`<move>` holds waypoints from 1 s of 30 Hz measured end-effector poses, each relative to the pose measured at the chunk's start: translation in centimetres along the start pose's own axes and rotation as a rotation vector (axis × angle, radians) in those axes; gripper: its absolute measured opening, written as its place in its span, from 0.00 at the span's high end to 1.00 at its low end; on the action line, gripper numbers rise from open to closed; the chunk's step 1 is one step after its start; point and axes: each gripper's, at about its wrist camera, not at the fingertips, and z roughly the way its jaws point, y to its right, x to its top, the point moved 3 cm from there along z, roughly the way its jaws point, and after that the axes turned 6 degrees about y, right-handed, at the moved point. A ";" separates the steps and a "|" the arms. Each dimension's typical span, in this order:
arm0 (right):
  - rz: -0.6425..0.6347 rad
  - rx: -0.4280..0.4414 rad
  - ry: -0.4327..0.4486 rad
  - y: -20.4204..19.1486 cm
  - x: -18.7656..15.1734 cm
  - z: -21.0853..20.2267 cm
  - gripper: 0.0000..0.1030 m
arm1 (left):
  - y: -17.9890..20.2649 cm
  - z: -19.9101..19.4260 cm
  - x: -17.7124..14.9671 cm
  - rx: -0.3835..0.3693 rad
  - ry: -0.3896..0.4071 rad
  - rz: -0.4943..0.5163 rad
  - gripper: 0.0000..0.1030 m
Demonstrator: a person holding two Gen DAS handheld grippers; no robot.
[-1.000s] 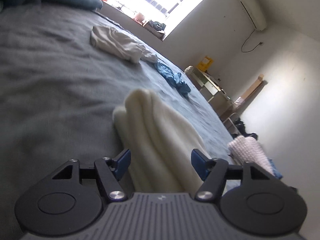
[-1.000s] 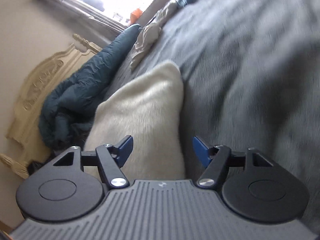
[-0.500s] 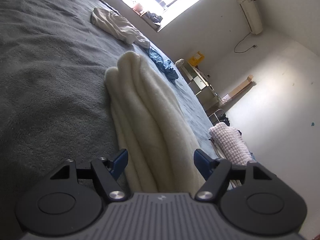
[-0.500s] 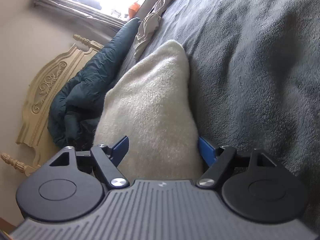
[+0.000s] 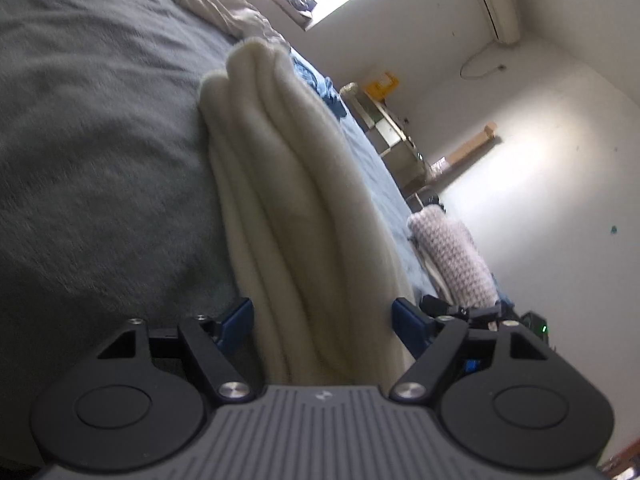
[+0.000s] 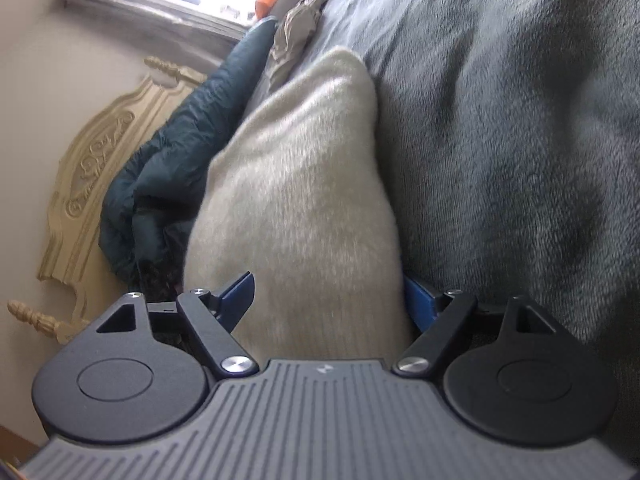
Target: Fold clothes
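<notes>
A folded cream fleece garment (image 5: 296, 184) lies in thick layers on the grey bed blanket (image 5: 96, 152). My left gripper (image 5: 322, 320) is open, its blue fingertips (image 5: 238, 318) straddling one end of the fold without squeezing it. In the right wrist view the other end of the same cream garment (image 6: 304, 200) fills the gap of my right gripper (image 6: 330, 300), also open, with one pad (image 6: 240, 290) on either side. The lower right pad is pressed against the grey blanket (image 6: 520, 140).
A crumpled beige garment (image 5: 216, 4) and a blue one (image 5: 316, 84) lie further up the bed. A folded knitted piece (image 5: 452, 256) sits at the bed's edge near a shelf (image 5: 384, 124). A teal duvet (image 6: 180, 152) is heaped against the carved headboard (image 6: 92, 160).
Both grippers have slid forward along the bed, so the folded cream garment now sits deeper between each pair of fingers. The jaw openings look unchanged.
</notes>
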 end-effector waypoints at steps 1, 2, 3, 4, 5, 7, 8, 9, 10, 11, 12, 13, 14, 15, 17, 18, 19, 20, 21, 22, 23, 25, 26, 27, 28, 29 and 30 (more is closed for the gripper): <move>-0.009 -0.006 -0.014 0.0 -0.2 0.1 0.23 | -0.1 0.2 -0.2 -0.005 0.000 0.000 0.22; -0.010 -0.007 -0.014 -0.1 -0.1 0.2 0.23 | -0.3 0.3 -0.3 -0.013 -0.001 -0.008 0.21; -0.010 -0.008 -0.014 -0.1 -0.1 0.2 0.23 | -0.5 0.4 -0.4 -0.020 -0.002 -0.016 0.20; -0.010 -0.009 -0.014 -0.2 0.0 0.3 0.22 | -0.7 0.5 -0.4 -0.027 -0.001 -0.021 0.20; -0.009 -0.010 -0.014 -0.2 0.0 0.3 0.21 | -0.8 0.6 -0.2 -0.028 0.001 -0.023 0.20; -0.009 -0.012 -0.013 -0.3 0.1 0.5 0.21 | -0.6 0.5 0.1 -0.023 0.014 -0.013 0.20; -0.009 -0.013 -0.013 -0.4 0.2 0.5 0.21 | -0.5 0.5 0.4 -0.022 0.017 0.001 0.20; -0.009 -0.014 -0.013 -0.4 0.2 0.6 0.21 | -0.4 0.6 0.6 -0.020 0.019 0.013 0.20; -0.009 -0.015 -0.013 -0.5 0.3 0.7 0.21 | -0.5 0.7 0.9 -0.019 0.017 0.017 0.20; -0.009 -0.016 -0.013 -0.5 0.3 0.7 0.21 | -0.4 0.8 1.2 -0.016 0.019 0.019 0.20; -0.009 -0.017 -0.013 -0.6 0.4 0.8 0.20 | -0.4 0.9 1.4 -0.014 0.021 0.020 0.20; -0.009 -0.018 -0.012 -0.6 0.4 0.9 0.20 | -0.3 1.0 1.6 -0.011 0.023 0.022 0.20; -0.013 -0.019 -0.012 -0.7 0.5 1.0 0.20 | -0.2 1.1 1.9 -0.004 0.028 0.027 0.20; -0.017 -0.021 -0.013 -0.8 0.8 1.1 0.20 | 0.0 1.3 2.3 0.010 0.024 0.031 0.20; -0.024 -0.033 -0.014 -1.0 1.2 1.2 0.20 | 0.9 1.4 2.9 0.060 0.020 0.063 0.20; -0.034 -0.038 -0.012 -1.2 1.4 1.3 0.20 | 1.4 1.5 3.2 0.086 0.018 0.079 0.20; -0.044 -0.044 -0.011 -1.3 1.5 1.4 0.20 | 2.0 1.6 3.3 0.125 0.008 0.116 0.20; -0.056 -0.052 -0.013 -1.5 1.5 1.6 0.20 | 2.8 1.7 3.4 0.157 0.001 0.153 0.19; -0.068 -0.060 -0.015 -1.6 1.5 1.7 0.20 | 3.5 1.9 3.3 0.186 -0.004 0.189 0.19; -0.080 -0.068 -0.018 -1.7 1.6 1.9 0.20 | 4.1 2.2 3.3 0.217 -0.009 0.224 0.19; -0.092 -0.076 -0.020 -1.8 1.6 2.0 0.19 | 4.7 2.4 3.1 0.243 -0.017 0.257 0.19; -0.117 -0.089 -0.021 -2.1 1.4 2.2 0.18 | 5.7 2.9 2.8 0.289 -0.028 0.313 0.19; -0.128 -0.093 -0.022 -2.3 1.3 2.3 0.17 | 6.1 3.1 2.6 0.302 -0.035 0.332 0.19; -0.135 -0.098 -0.022 -2.4 1.2 2.4 0.16 | 6.3 3.4 2.4 0.312 -0.043 0.342 0.19; -0.139 -0.101 -0.023 -2.4 1.2 2.4 0.16 | 6.5 3.7 2.3 0.321 -0.050 0.353 0.19; -0.142 -0.103 -0.023 -2.5 1.2 2.4 0.16 | 6.7 3.8 2.2 0.325 -0.057 0.357 0.19; -0.144 -0.104 -0.024 -2.5 1.2 2.4 0.16 | 6.9 3.6 1.9 0.329 -0.062 0.360 0.19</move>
